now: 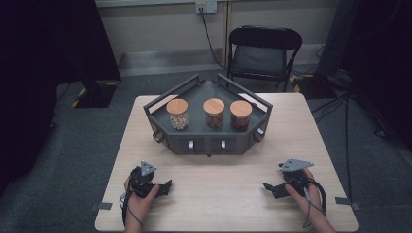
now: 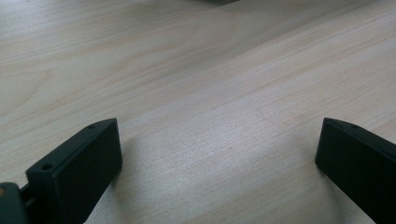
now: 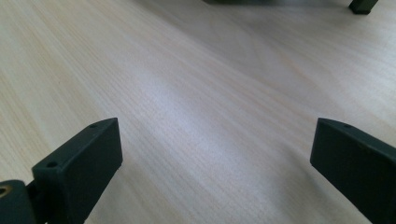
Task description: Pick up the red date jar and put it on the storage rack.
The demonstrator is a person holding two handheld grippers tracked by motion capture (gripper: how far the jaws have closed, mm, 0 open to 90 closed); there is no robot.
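Left gripper (image 1: 163,188) and right gripper (image 1: 270,188) resting on the pale wooden worktop (image 1: 218,194), fingers spread wide, grasping nothing, three cork-lidded glass jars (image 1: 214,113) on the dark grey angular rack (image 1: 194,141) beyond, well apart from both

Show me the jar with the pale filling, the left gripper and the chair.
Pale-filled jar (image 1: 178,114), high view, on its glass side.
Left gripper (image 1: 166,187), high view, between its fingertips.
Chair (image 1: 262,59), high view, on its seat.
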